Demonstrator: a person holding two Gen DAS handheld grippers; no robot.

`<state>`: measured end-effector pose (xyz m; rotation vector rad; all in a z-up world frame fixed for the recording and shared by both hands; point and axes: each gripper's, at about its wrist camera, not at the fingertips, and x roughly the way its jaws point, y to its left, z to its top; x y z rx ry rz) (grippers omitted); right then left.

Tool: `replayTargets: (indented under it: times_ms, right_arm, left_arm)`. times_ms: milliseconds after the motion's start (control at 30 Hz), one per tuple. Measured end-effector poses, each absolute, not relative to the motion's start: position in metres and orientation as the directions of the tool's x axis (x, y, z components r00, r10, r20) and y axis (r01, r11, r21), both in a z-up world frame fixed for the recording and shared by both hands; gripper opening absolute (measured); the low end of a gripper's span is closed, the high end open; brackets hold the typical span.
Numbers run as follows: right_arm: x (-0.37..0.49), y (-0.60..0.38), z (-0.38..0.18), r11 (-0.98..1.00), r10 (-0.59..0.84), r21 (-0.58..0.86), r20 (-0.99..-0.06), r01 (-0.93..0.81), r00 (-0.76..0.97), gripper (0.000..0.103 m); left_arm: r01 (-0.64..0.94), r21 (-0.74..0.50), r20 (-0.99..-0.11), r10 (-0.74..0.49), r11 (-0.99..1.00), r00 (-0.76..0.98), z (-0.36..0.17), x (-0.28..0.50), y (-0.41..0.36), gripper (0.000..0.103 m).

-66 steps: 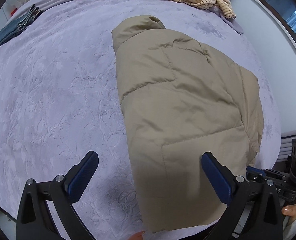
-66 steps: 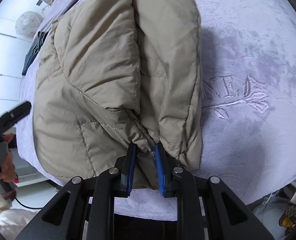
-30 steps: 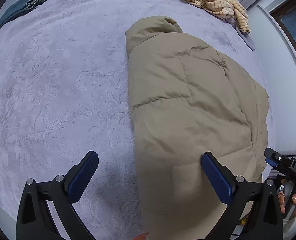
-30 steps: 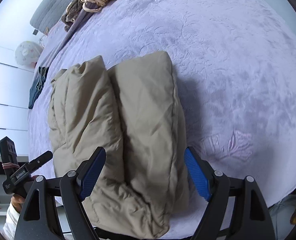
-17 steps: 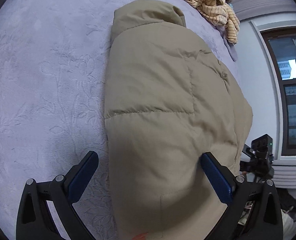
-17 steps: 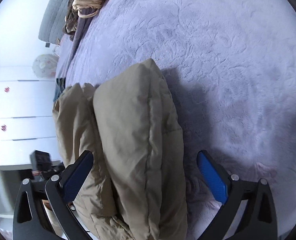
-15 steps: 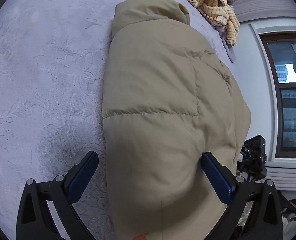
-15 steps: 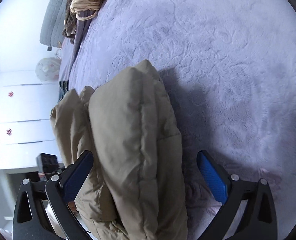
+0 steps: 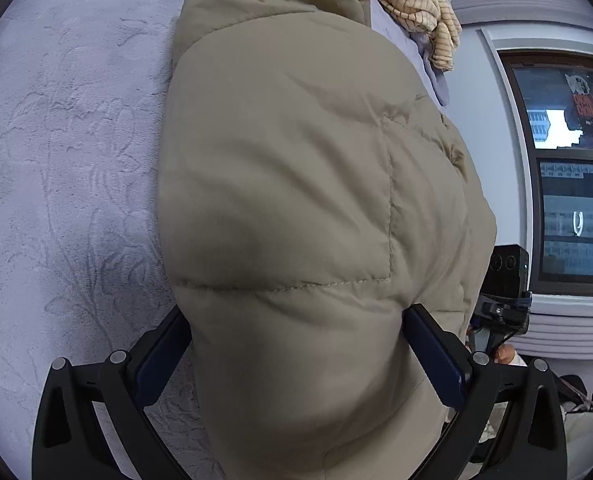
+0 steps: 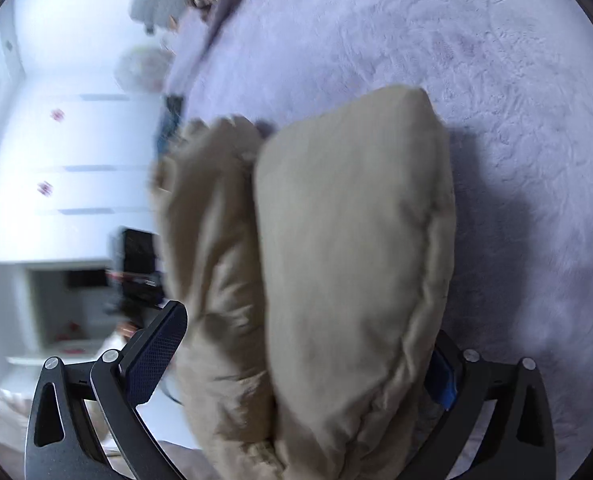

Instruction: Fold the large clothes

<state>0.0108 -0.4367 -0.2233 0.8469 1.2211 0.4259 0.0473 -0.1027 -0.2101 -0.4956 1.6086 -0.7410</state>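
A folded tan puffer jacket lies on the lilac bedspread. My left gripper is wide open, and the jacket's near edge bulges between its blue pads, touching both. In the right wrist view the jacket shows as two thick folded rolls. My right gripper is also wide open, straddling the jacket's end; its left pad stands just clear of the cloth and the right pad is half hidden behind it. That view is blurred.
A striped cream garment lies heaped at the far end of the bed. A window and wall are to the right. White cabinets stand left of the bed. The other gripper's camera shows beyond the jacket.
Both open grippers have pushed forward and down onto the jacket, so its ends now sit between the fingers. Earlier the right gripper let go of the jacket's edge and opened.
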Motion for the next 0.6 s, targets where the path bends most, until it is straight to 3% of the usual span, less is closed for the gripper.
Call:
replayTargets:
  times_ms: [67, 300, 433, 500, 567, 600]
  right_arm:
    - [0.022, -0.431, -0.236, 0.687, 0.662, 0.710, -0.700, 0.155, 0.268, 0.103]
    - [0.041, -0.425, -0.265, 0.588, 0.750, 0.788, -0.616, 0.185, 0.240, 0.103]
    - [0.042, -0.428, -0.266, 0.567, 0.746, 0.788, -0.615, 0.239, 0.255, 0.103]
    - [0.038, -0.429, -0.263, 0.563, 0.739, 0.785, -0.618, 0.257, 0.269, 0.096]
    - [0.033, -0.431, -0.256, 0.544, 0.736, 0.795, -0.605, 0.267, 0.303, 0.072]
    - [0.029, -0.431, -0.250, 0.533, 0.733, 0.802, -0.597, 0.270, 0.326, 0.067]
  left_arm:
    - [0.085, -0.708, -0.702, -0.687, 0.701, -0.186, -0.217, 0.050, -0.107, 0.103]
    - [-0.019, -0.740, -0.658, -0.729, 0.673, -0.188, -0.241, 0.052, -0.124, 0.103]
    - [0.019, -0.710, -0.698, -0.699, 0.704, -0.155, -0.231, 0.053, -0.136, 0.101]
    - [0.080, -0.690, -0.723, -0.677, 0.720, -0.136, -0.215, 0.055, -0.142, 0.091]
    - [0.116, -0.687, -0.727, -0.675, 0.718, -0.125, -0.201, 0.058, -0.140, 0.079]
    - [0.136, -0.694, -0.720, -0.682, 0.708, -0.124, -0.194, 0.059, -0.138, 0.077]
